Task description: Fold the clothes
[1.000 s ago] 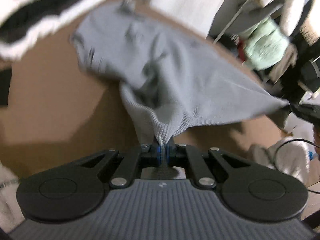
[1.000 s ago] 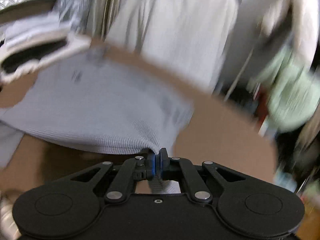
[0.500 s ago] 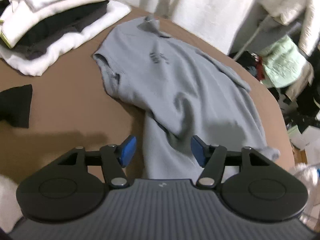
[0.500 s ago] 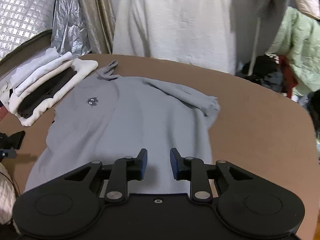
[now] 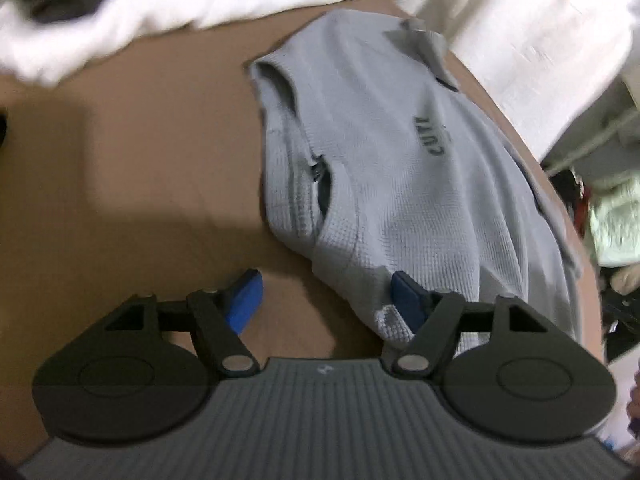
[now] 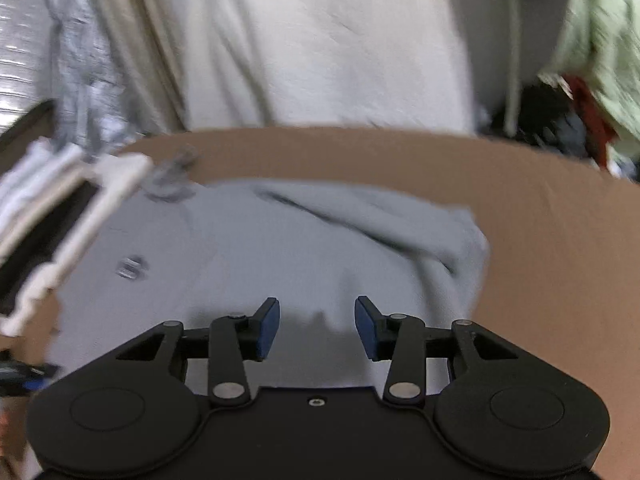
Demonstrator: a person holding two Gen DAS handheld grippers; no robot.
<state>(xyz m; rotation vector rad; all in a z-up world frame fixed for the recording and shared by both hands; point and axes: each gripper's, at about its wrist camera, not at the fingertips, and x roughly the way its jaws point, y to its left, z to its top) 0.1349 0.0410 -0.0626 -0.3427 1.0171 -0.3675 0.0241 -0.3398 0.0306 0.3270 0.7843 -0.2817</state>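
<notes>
Item: grey knit shirt [image 5: 400,168], soft, light, limp; pinch hem just ahead of left gripper [image 5: 326,296]. Both grippers released, right gripper [image 6: 316,328] included.

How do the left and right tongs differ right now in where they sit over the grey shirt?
The left tongs straddle the shirt's near edge: one pad over bare brown table, the other at the grey shirt. The right tongs have shirt fabric behind both pads. The left tongs gape wider than the right tongs. Both are open and hold nothing.
</notes>
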